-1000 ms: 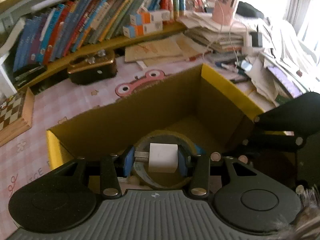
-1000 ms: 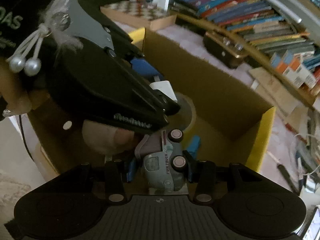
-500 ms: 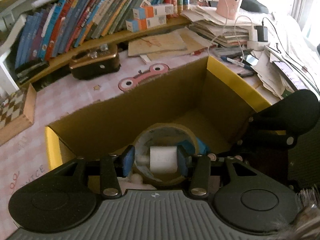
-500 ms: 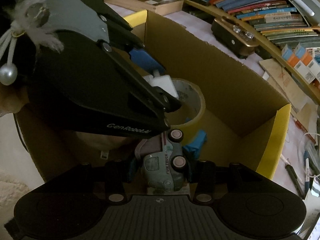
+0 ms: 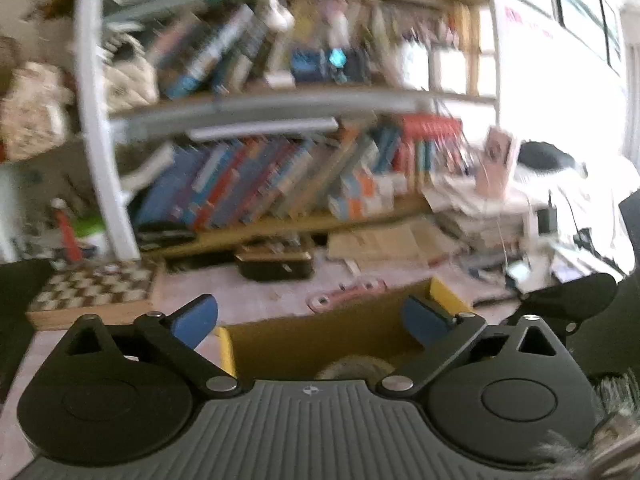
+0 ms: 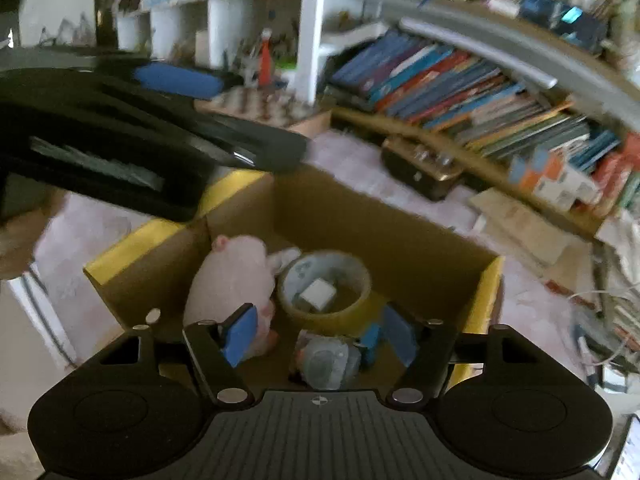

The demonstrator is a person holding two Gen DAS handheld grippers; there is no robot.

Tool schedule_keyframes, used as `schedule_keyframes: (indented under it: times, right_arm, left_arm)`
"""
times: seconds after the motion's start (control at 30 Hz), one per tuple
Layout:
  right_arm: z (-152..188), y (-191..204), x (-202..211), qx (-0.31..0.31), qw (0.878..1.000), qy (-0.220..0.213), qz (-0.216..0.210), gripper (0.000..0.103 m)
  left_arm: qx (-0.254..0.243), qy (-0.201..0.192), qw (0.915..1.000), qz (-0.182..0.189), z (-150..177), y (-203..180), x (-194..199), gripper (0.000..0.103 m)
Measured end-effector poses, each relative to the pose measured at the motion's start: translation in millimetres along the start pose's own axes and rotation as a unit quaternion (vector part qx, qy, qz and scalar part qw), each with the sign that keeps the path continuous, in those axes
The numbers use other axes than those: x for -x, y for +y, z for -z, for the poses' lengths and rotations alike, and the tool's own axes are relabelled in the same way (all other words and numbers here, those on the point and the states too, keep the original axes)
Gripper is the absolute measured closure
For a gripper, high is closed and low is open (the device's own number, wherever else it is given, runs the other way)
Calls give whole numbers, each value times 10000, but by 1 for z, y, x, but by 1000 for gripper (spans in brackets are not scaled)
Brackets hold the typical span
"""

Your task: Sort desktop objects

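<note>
A cardboard box with yellow rims (image 6: 132, 248) holds a pink plush (image 6: 236, 276), a tape roll (image 6: 328, 292) with a white cube (image 6: 318, 294) lying inside it, and a pale toy truck (image 6: 326, 362). My right gripper (image 6: 318, 334) hovers over the truck, its jaws opening; the truck lies below and between the pads, untouched. My left gripper (image 5: 311, 320) is above the box's (image 5: 320, 344) near wall, its jaws opening wide with nothing between them. It also shows as a dark, blurred shape (image 6: 160, 148) at the upper left of the right wrist view.
A chessboard (image 5: 96, 288) lies left of the box, with a dark brown case (image 5: 276, 264) and a pink cut-out (image 5: 348, 292) behind it. Shelves of books (image 6: 460, 92) run along the back. Papers and cables (image 5: 480, 216) pile up at the right.
The left gripper let go of the white cube, which now rests in the tape roll, then rose and tilted up. The right gripper released the toy truck into the box and lifted.
</note>
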State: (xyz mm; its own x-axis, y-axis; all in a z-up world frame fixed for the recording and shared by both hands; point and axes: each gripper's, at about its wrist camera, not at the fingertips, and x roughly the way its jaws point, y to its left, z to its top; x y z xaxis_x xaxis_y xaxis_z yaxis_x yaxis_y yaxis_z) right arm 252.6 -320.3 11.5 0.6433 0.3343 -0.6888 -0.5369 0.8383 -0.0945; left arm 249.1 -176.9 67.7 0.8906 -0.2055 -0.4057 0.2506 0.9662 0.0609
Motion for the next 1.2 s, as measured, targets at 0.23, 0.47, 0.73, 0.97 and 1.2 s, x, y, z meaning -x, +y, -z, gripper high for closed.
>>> schedule_keyframes:
  times: [0.23,0.47,0.73,0.97,1.2]
  right_arm:
    - [11,-5,29,-547,9946,-597,645,28]
    - [28,2,43,-1064,9863,-654,1078,28]
    - [54,32,73,-1608,9686,-913,1659,17]
    - [68,67,87,-1809,9623,-832,1854,17]
    - [84,111,103,-1891,9602,-751,1914,17]
  left_arm:
    - [435,-280,9982,-309,26,6,59,0]
    - [700,-133,9953,-655,52,22,80,0]
    - [831,-254,9922,-898,71,42,118,0]
    - [859,-134,9913,-986,93,58,149,0]
    - [798,30,9904,-1129,117,69,181,0]
